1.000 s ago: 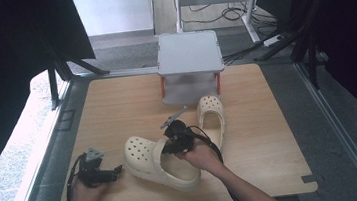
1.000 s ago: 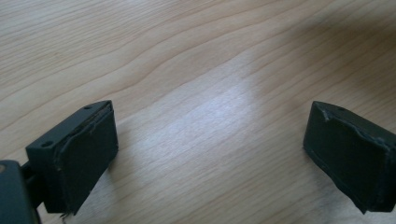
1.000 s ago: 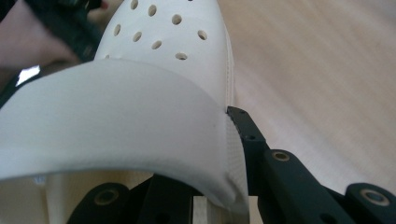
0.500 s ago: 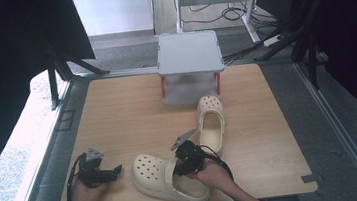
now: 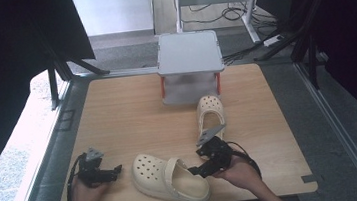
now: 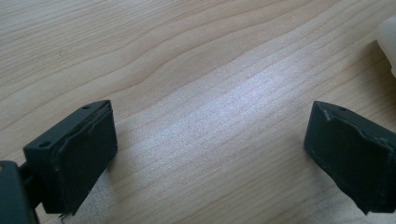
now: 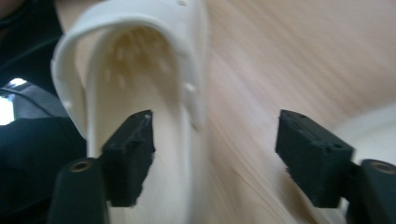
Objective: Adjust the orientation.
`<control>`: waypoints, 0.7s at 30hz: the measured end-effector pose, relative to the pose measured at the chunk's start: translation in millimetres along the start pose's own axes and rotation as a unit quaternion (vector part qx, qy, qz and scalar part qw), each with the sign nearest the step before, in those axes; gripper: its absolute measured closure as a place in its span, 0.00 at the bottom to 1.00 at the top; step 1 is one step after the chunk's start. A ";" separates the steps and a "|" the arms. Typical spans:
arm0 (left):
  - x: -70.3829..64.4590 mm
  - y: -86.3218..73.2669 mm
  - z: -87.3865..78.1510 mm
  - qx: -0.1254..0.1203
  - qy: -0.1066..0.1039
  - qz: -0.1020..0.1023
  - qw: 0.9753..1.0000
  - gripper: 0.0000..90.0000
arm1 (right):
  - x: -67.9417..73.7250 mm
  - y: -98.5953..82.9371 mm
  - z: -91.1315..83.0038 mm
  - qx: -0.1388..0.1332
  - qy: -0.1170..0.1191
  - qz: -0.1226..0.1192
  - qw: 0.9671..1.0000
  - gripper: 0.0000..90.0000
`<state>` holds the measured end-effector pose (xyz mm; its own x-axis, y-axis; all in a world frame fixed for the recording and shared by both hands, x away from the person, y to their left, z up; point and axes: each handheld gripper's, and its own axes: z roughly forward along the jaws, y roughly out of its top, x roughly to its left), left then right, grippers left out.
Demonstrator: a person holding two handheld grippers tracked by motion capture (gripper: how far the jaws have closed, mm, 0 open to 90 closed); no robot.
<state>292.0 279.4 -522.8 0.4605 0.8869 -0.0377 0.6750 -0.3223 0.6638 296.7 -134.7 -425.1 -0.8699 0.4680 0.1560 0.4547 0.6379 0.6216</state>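
Near clog (image 5: 170,178) has slid toward the person's table (image 5: 133,115) edge and further left since 1 s ago, and right claw (image 5: 197,169) came back with it; left claw (image 5: 115,171) hasn't moved. Near clog now lies flat at the front edge, toe pointing left-away, heel opening toward right claw. Right claw is spread wide: in the right gripper view one jaw sits inside the heel opening, over the footbed, the other outside over bare table, nothing pinched; frame is motion-blurred. Second clog (image 5: 210,113) lies further back, toe toward the grey stand (image 5: 189,54) with red legs at the table's far side, well apart from the near one. Left claw is also spread, jaws low over bare wood at front left, near clog's toe (image 6: 387,39) just off to its right.
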 end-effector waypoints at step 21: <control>0.0 0.4 0.3 0.000 0.001 -0.001 1.000 0.03 | -89.3 18.9 24.0 -0.032 -0.153 0.133 0.979 0.29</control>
<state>292.4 279.2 -522.8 0.4585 0.8879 -0.0377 0.6757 -0.3208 0.6638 387.5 -149.7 -445.6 -0.6201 0.7797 0.0871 0.6354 0.4339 0.6387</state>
